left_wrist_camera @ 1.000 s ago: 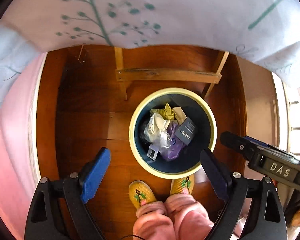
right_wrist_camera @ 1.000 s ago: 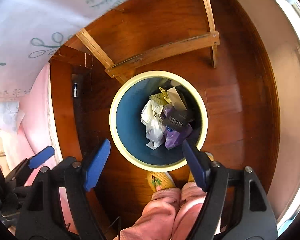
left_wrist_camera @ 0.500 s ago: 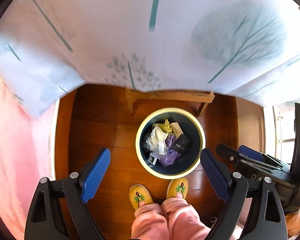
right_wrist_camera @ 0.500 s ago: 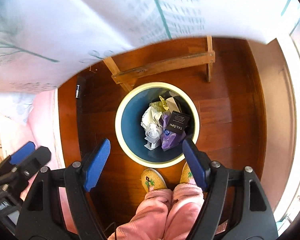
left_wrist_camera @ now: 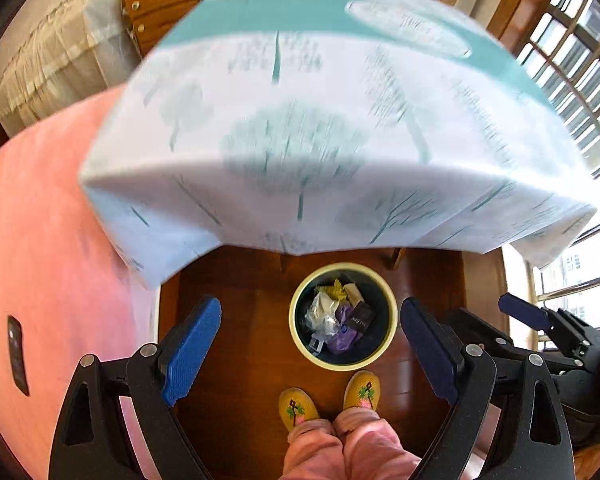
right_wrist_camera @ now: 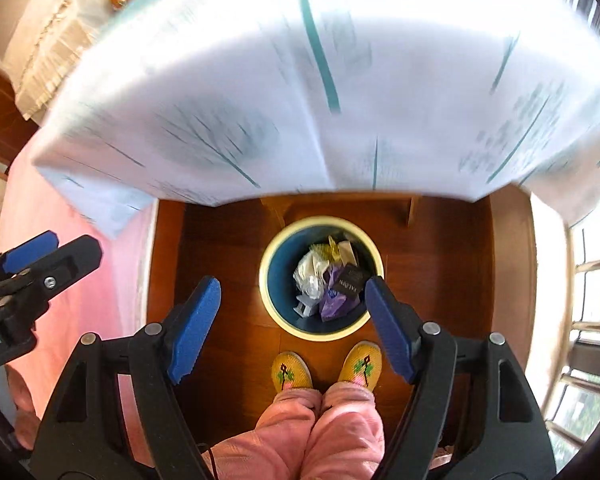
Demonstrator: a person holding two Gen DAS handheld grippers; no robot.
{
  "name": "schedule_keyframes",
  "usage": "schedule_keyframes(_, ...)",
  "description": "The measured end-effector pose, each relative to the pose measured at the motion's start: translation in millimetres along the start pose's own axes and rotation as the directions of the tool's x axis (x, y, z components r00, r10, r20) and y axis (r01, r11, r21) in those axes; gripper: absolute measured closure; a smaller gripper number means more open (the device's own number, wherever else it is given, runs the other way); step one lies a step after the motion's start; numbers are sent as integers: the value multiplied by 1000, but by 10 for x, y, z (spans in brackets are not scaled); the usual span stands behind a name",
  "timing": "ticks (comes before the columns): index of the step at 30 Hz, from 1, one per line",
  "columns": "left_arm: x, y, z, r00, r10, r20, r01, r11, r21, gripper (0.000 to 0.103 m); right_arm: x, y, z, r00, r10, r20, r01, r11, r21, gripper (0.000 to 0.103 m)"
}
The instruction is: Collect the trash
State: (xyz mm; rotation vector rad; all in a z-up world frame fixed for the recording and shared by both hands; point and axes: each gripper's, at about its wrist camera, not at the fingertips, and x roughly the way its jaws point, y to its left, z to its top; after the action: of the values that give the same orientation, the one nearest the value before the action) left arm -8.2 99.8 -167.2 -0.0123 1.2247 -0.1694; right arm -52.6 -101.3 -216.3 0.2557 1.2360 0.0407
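Note:
A round bin [left_wrist_camera: 300, 338] with a cream rim and dark blue inside stands on the wood floor by the table's near edge; it also shows in the right wrist view [right_wrist_camera: 274, 292]. It holds trash [left_wrist_camera: 338, 326]: a clear plastic wrapper, a purple bag, a black box, yellow paper. The same trash shows in the right wrist view [right_wrist_camera: 332, 284]. My left gripper [left_wrist_camera: 310, 346] is open and empty, high above the bin. My right gripper [right_wrist_camera: 292, 326] is open and empty, also high above it.
A table with a white and teal tree-print cloth [left_wrist_camera: 320, 128] fills the upper view. A pink bed [left_wrist_camera: 40, 260] lies at the left with a dark remote [left_wrist_camera: 17, 354] on it. The person's yellow slippers [left_wrist_camera: 328, 396] stand just before the bin. Windows [left_wrist_camera: 572, 60] are at the right.
Both grippers have risen well away from the bin. The bin now looks smaller and the tabletop has come into view. Both stay open and empty.

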Motion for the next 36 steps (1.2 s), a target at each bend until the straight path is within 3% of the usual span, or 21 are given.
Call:
schedule_keyframes(9, -947, -131, 342, 992, -24, 120, 20, 999, 33, 10, -1031, 55, 272, 992, -4, 125, 1, 1000, 20, 30)
schedule_keyframes(19, -1607, -170, 716, 979, -32, 201, 20, 998, 57, 11, -1756, 132, 561, 980, 2, 198, -11, 999, 44, 30)
schedule_keyframes(29, -2281, -411, 1079, 947, -34, 319, 1, 995, 103, 11, -2563, 404, 926, 947, 10, 321, -13, 1000, 5, 30)
schedule_keyframes(33, -2473, -453, 1173, 928, -14, 372, -21, 996, 89, 11, -2783, 488, 1024, 937, -20, 350, 20, 1000, 5, 30)
schedule_keyframes(36, -2543, -477, 1193, 923, -1, 385, -27, 997, 68, 11, -2903, 536, 1047, 930, -35, 366, 36, 999, 5, 30)
